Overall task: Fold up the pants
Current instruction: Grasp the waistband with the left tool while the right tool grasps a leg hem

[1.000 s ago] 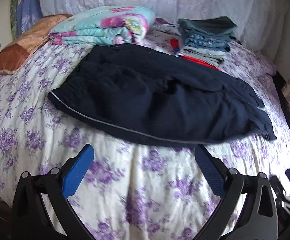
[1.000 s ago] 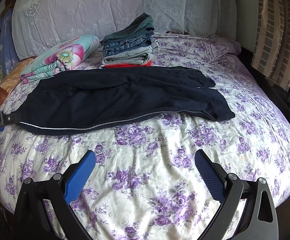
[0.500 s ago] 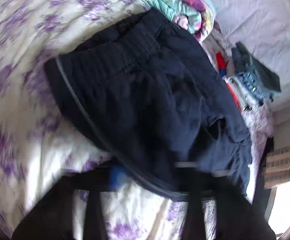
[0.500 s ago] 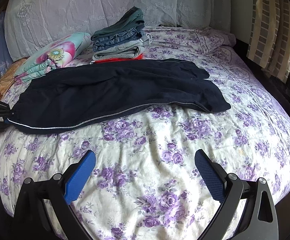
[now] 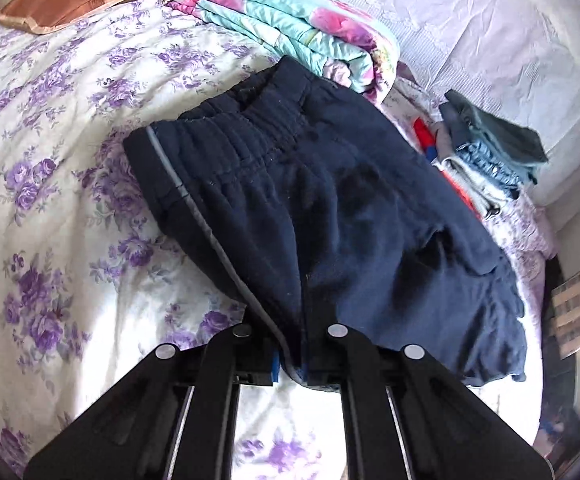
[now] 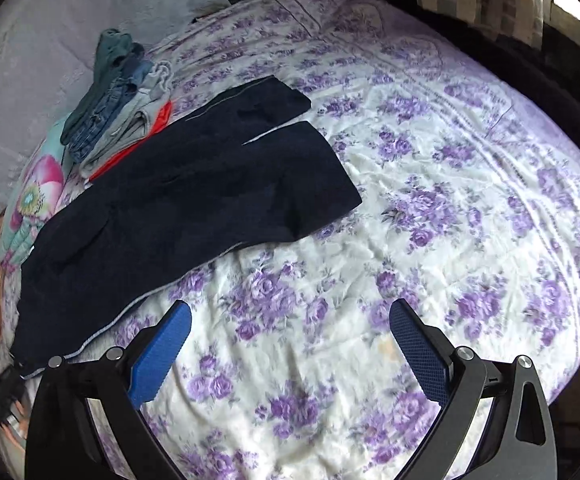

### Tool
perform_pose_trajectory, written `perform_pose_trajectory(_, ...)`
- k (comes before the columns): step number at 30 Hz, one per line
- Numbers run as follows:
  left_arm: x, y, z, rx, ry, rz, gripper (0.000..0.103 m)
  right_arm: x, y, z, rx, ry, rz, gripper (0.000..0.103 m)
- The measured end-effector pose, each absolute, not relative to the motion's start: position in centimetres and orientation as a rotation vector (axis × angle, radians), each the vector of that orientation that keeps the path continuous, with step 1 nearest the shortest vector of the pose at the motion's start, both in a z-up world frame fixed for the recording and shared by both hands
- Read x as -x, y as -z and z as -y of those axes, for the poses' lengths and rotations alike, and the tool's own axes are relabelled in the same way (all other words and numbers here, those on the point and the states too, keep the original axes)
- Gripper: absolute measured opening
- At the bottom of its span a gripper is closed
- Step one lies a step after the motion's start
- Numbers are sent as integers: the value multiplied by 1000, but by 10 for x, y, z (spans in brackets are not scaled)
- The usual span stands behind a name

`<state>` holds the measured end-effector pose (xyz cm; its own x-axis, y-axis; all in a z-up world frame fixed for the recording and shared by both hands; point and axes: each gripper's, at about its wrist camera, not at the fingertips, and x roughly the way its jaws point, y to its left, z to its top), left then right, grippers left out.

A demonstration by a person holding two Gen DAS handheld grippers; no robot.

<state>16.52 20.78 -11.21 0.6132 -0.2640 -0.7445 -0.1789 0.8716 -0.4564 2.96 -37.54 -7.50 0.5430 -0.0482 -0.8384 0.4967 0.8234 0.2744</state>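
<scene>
Dark navy pants (image 5: 330, 216) with a thin grey side stripe lie spread across the flowered bedspread, waistband toward the left, legs toward the right. My left gripper (image 5: 292, 364) is shut on the near striped edge of the pants. In the right wrist view the pants (image 6: 194, 200) stretch from lower left to the leg ends at upper middle. My right gripper (image 6: 288, 354) is open and empty above bare bedspread, to the right of the pants' near edge.
A folded floral quilt (image 5: 290, 28) lies behind the waistband. A stack of folded clothes (image 5: 490, 160) sits beside the pants near the white headboard cover, also in the right wrist view (image 6: 114, 96). A brown pillow (image 5: 62, 0) is far left. The bed edge (image 6: 570, 320) curves on the right.
My left gripper moved in to the pants' near edge and shut on it. My right gripper swung right and closer to the bed, staying open.
</scene>
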Motion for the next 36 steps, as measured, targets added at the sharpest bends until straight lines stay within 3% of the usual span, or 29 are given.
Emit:
perform_pose_trajectory(2,-167,118,-211,543,63,-928,6,-50,92,388,-599,343,-991,99)
perform_pose_trajectory(7,-170,129,-218,591,111,-947,6,-88,134,401,-714,354,-1040,86)
perform_pose_trajectory(10,-170,129,-215,565,106,-943,6,-101,143,406,-745,381,-973,83)
perform_pose_trajectory(11,-170,129,-215,559,105,-943,6,-102,142,410,-769,380,-925,72)
perform_pose_trajectory(12,-170,129,-215,556,103,-943,6,-104,143,415,-792,386,-898,44)
perform_pose_trajectory(14,-171,130,-215,562,104,-946,7,-105,151,428,-853,383,-861,15)
perform_pose_trajectory(18,-171,130,-215,554,92,-944,6,-99,159,436,-929,327,-796,11)
perform_pose_trajectory(27,-121,89,-218,486,70,-869,6,-35,107,417,-791,253,-784,12)
perform_pose_trajectory(36,-119,125,-227,498,44,-1014,8,-7,156,418,-789,284,-893,16)
